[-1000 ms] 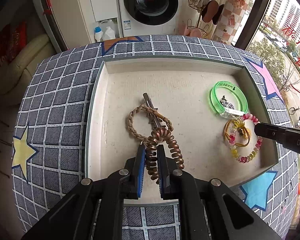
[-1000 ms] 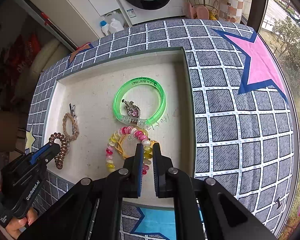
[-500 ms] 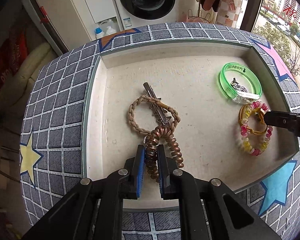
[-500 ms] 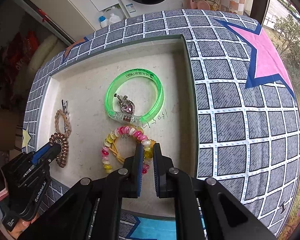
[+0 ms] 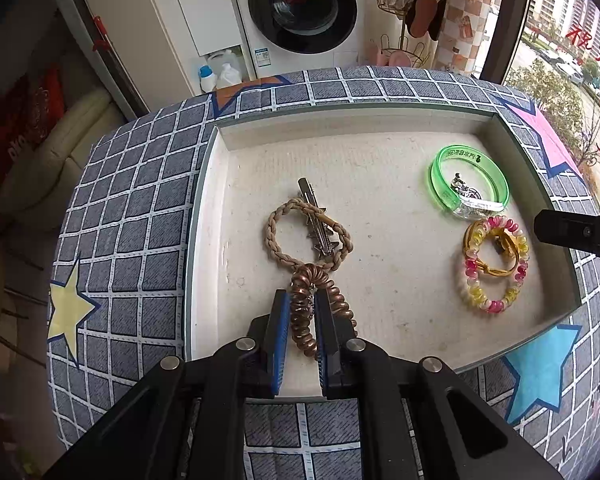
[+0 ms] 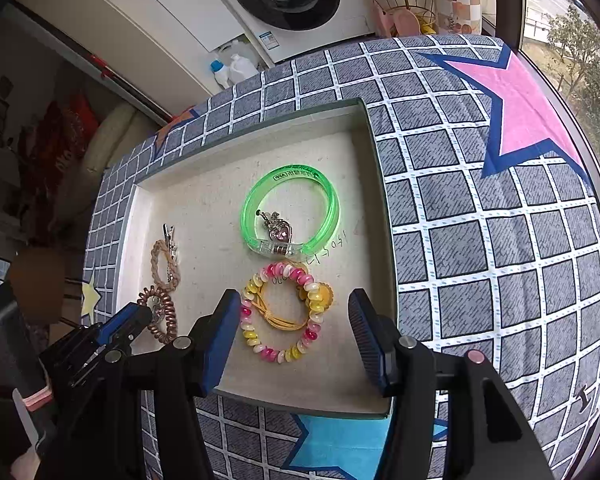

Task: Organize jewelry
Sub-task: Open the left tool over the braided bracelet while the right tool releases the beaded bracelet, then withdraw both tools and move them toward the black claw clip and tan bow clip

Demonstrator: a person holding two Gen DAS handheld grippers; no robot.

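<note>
A cream tray (image 5: 220,184) (image 6: 376,184) lies on the checked cloth. My left gripper (image 5: 302,300) is shut on a copper spiral hair tie (image 5: 320,300) at the tray's front; it also shows in the right wrist view (image 6: 160,316). A braided tan ring (image 5: 276,236) and a metal hair clip (image 5: 316,216) lie just beyond it. My right gripper (image 6: 294,312) is open over the pink and yellow bead bracelet (image 6: 260,344) (image 5: 476,284) with a yellow band (image 6: 284,322) inside it. A green bangle (image 6: 328,200) (image 5: 440,184) holds a heart charm (image 6: 278,232).
The checked cloth (image 5: 140,208) with coloured stars covers the table around the tray. A washing machine (image 5: 300,12), detergent bottles (image 5: 220,74) and a wire rack (image 5: 404,40) stand behind the table. A window (image 5: 572,60) is at the right.
My right gripper has opened and let go of the bead bracelet, which now lies in the tray. My left gripper keeps its hold on the copper hair tie.
</note>
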